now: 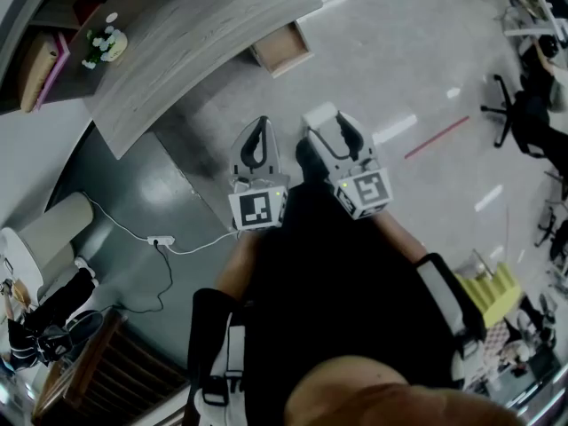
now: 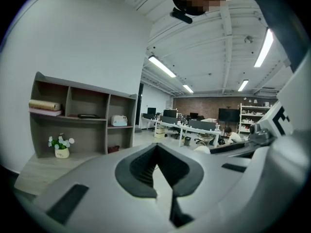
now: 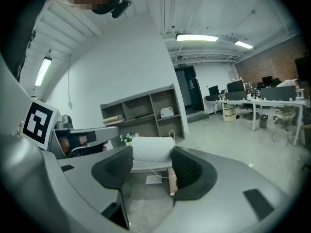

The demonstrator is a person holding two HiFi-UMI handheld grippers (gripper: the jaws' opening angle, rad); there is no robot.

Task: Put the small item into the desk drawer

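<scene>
The right gripper (image 1: 337,137) is clamped on the white small item (image 1: 320,115). The open drawer (image 1: 282,50) lies ahead, toward upper centre, just left of it. The left gripper (image 1: 256,143), jaws together, is empty.

I stand on a pale grey floor (image 1: 399,69), darker grey at near left. A wooden desk (image 1: 177,43) lies far left, with an open shelf unit (image 2: 82,120) against the white wall (image 2: 82,42). Tube lights (image 2: 163,67) line the ceiling. A brick wall (image 2: 204,103) closes the far end.
</scene>
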